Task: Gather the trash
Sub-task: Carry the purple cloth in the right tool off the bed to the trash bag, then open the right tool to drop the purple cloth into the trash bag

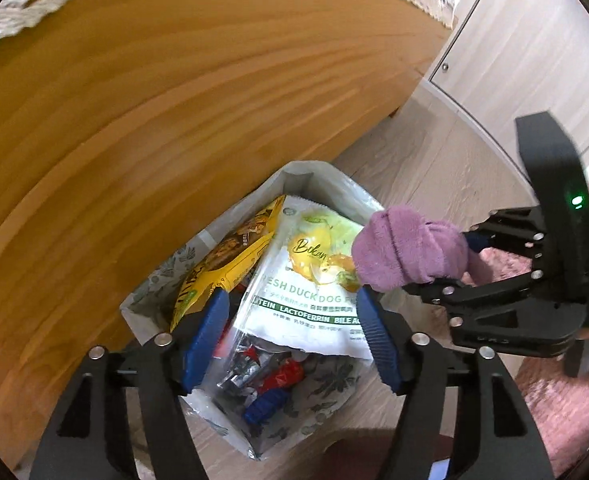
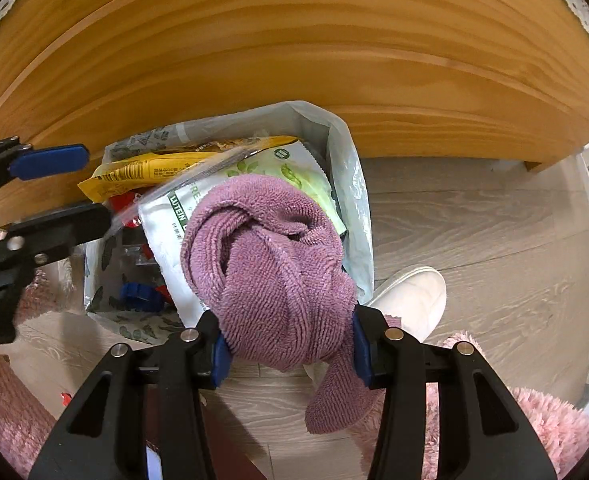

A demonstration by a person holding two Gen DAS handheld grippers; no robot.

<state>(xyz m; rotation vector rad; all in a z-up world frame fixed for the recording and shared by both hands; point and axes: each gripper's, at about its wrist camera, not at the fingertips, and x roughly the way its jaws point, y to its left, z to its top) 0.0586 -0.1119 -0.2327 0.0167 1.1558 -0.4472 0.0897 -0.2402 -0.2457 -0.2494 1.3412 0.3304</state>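
A translucent leaf-printed trash bag [image 1: 294,170] [image 2: 336,130] stands open on the floor against a wooden panel. Inside lie a yellow snack pouch [image 1: 222,264] [image 2: 146,174], a white dog-food pouch [image 1: 302,308] [image 2: 164,236] and small red and blue wrappers [image 1: 270,384] [image 2: 140,294]. My left gripper [image 1: 294,332] [image 2: 62,194] hangs open over the bag's mouth, its blue pads apart on either side of the white pouch without pressing it. My right gripper [image 2: 290,352] [image 1: 446,264] is shut on a bunched purple cloth [image 2: 270,256] [image 1: 406,252], held above the bag's right edge.
The wooden panel [image 1: 134,120] [image 2: 294,40] walls off the far side, with lace trim along its top. A pink fluffy rug [image 1: 566,400] [image 2: 554,420] covers the near floor. A white slipper [image 2: 410,296] rests beside the bag. A white cabinet door [image 1: 534,40] stands at the right.
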